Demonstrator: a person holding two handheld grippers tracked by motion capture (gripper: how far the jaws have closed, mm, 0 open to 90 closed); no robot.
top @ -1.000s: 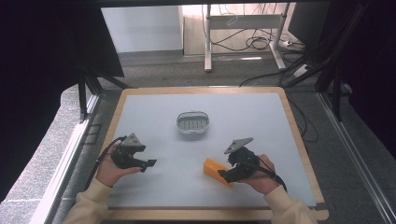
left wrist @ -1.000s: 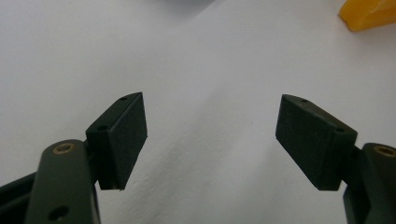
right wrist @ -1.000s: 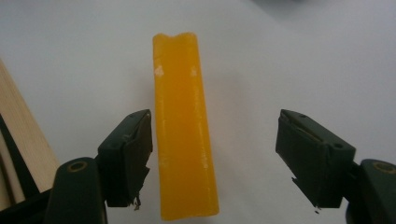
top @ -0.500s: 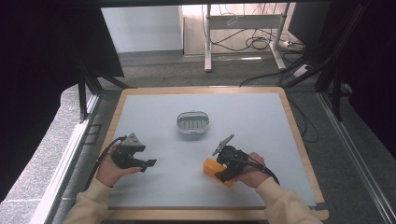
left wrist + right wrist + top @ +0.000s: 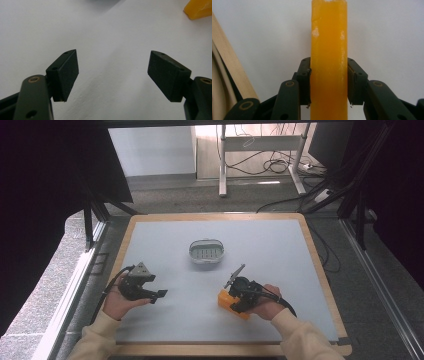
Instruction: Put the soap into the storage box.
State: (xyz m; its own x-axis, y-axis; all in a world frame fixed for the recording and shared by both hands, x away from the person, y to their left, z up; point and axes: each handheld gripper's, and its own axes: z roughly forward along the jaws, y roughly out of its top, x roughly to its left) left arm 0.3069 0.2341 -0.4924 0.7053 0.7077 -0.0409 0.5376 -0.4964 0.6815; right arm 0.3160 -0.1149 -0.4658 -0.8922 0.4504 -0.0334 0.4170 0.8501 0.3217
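The right gripper (image 5: pixel 329 82) is clamped on the orange bar (image 5: pixel 329 62), one jaw pressed flat against each long side, with the bar running straight up between them and well past the tips. In the high view this gripper (image 5: pixel 235 301) sits low over the mat (image 5: pixel 280 250) near the front edge, right of centre, and the bar (image 5: pixel 227 301) looks to be resting on or barely off the surface; which one is hard to tell. The left gripper (image 5: pixel 113 72) is spread wide with nothing between its jaws, and it hangs over bare mat at the front left (image 5: pixel 159 294), with a corner of the bar just visible far off (image 5: pixel 198 8). The grey dish (image 5: pixel 206 251) stands alone near the middle of the mat, well apart from both grippers. So the grasp seems made; if the bar is bound for the dish, the lift, the carry and the release are all left to do.
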